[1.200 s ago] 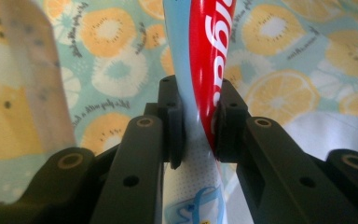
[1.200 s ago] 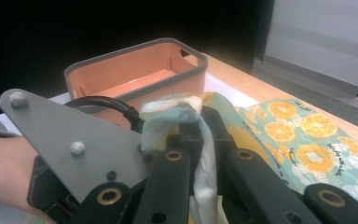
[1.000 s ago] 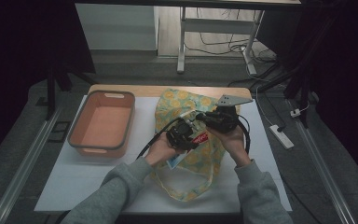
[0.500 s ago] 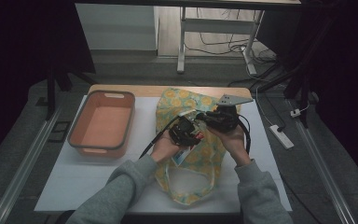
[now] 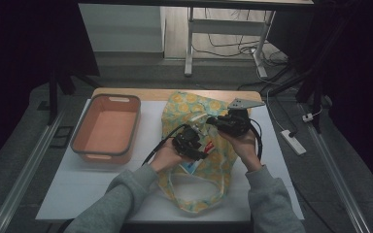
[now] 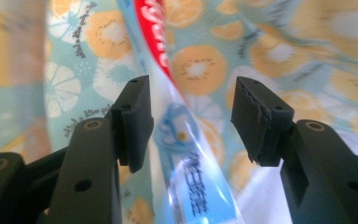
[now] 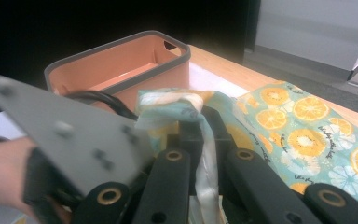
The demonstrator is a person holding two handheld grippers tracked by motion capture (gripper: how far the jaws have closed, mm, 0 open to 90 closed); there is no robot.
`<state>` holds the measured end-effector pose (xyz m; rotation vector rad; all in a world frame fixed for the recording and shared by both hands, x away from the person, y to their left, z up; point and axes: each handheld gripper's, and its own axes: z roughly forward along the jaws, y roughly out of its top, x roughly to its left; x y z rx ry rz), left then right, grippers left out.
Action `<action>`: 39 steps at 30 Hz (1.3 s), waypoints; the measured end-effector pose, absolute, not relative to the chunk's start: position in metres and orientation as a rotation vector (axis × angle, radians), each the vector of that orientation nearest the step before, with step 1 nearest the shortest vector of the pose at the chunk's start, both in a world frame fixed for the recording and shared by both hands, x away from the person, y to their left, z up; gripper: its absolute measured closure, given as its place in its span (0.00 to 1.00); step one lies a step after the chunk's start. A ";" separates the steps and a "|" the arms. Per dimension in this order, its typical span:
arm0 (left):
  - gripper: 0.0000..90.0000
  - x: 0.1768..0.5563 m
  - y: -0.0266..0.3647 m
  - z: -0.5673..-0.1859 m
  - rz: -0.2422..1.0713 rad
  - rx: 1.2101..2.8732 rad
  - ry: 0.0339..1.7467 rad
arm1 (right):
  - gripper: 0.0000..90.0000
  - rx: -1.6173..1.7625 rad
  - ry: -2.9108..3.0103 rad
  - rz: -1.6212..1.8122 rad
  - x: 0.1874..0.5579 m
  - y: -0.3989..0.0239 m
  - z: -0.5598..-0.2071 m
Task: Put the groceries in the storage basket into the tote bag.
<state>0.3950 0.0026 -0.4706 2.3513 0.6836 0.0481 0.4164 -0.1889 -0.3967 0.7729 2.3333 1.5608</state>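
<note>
In the high view, a fabric bag (image 5: 199, 145) printed with orange slices is spread on the white table (image 5: 126, 189), just right of an orange bin (image 5: 108, 128). The left gripper (image 5: 194, 141) and the right gripper (image 5: 216, 121) are held close together over the middle of the bag, each in a hand with a grey sleeve behind it. A blue and white packet (image 5: 190, 167) is seen at the bag, just below the left gripper.

In the left gripper view, the jaws are parted, having just been opening, and a blue, white and red tube (image 6: 186, 154) lies between them against the bag's cloth (image 6: 88, 60); the pads are not pressed on it, so the tube is released.

In the right gripper view, the jaws are clenched on a bunched edge of the bag (image 7: 186, 112), with a pale strap hanging down between them. The bin (image 7: 121, 65) is seen beyond, and the rest of the bag is spread at the right.
</note>
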 end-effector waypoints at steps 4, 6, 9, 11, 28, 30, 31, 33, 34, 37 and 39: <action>0.49 0.383 0.021 -0.457 0.058 2.295 0.657 | 0.99 0.767 2.342 1.554 0.416 -0.189 -0.397; 0.47 0.376 0.031 -0.449 0.082 2.274 0.653 | 0.99 0.766 2.347 1.552 0.416 -0.188 -0.398; 0.47 0.368 0.047 -0.442 0.091 2.247 0.650 | 0.99 0.766 2.363 1.543 0.415 -0.187 -0.400; 0.46 0.363 0.058 -0.439 0.100 2.231 0.655 | 0.99 0.763 2.384 1.526 0.414 -0.186 -0.402; 0.41 0.353 0.130 -0.441 0.125 2.175 0.745 | 0.99 0.807 2.434 1.433 0.384 -0.192 -0.421; 0.42 0.352 0.135 -0.442 0.119 2.175 0.747 | 0.99 0.817 2.438 1.424 0.379 -0.194 -0.425; 0.42 0.352 0.138 -0.443 0.120 2.176 0.750 | 0.99 0.819 2.441 1.415 0.377 -0.195 -0.427; 0.42 0.351 0.141 -0.444 0.119 2.184 0.749 | 0.99 0.824 2.445 1.405 0.373 -0.198 -0.429; 0.42 0.350 0.142 -0.444 0.122 2.187 0.750 | 0.99 0.826 2.447 1.403 0.371 -0.200 -0.431; 0.42 0.350 0.144 -0.443 0.129 2.185 0.755 | 0.99 0.820 2.452 1.391 0.367 -0.204 -0.434; 0.41 0.350 0.144 -0.443 0.129 2.182 0.760 | 0.99 0.819 2.453 1.389 0.366 -0.207 -0.434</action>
